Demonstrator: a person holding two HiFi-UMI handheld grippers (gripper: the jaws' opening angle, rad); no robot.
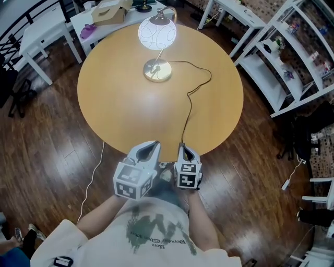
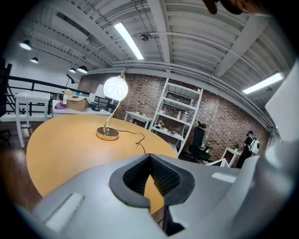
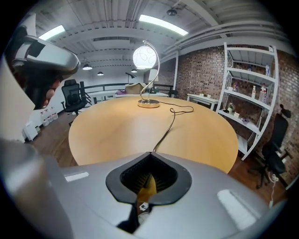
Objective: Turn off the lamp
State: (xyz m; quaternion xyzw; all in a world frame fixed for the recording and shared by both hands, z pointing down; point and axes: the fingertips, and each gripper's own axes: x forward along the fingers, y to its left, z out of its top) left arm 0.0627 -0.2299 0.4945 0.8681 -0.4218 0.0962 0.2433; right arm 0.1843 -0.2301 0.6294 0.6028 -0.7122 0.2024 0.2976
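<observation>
The lamp stands lit at the far side of the round wooden table (image 1: 120, 109). Its white globe shade (image 1: 157, 34) glows on a curved stem above a round metal base (image 1: 157, 70); the shade (image 2: 115, 87) and base (image 3: 148, 103) also show far ahead in both gripper views. A thin black cord (image 1: 189, 104) runs from the base to the near table edge and passes under my right gripper's tip. My left gripper (image 1: 154, 144) and right gripper (image 1: 183, 147) hover side by side at that near edge, far from the lamp. Left gripper (image 2: 149, 158) and right gripper (image 3: 150, 154) are both shut, nothing between them.
White tables with a cardboard box (image 1: 108, 12) stand behind the round table. White shelving (image 1: 292, 57) lines the right side. A white cable (image 1: 91, 177) trails on the wood floor at left, and a plug block (image 1: 286, 183) lies at right. An office chair (image 3: 74, 95) stands further off.
</observation>
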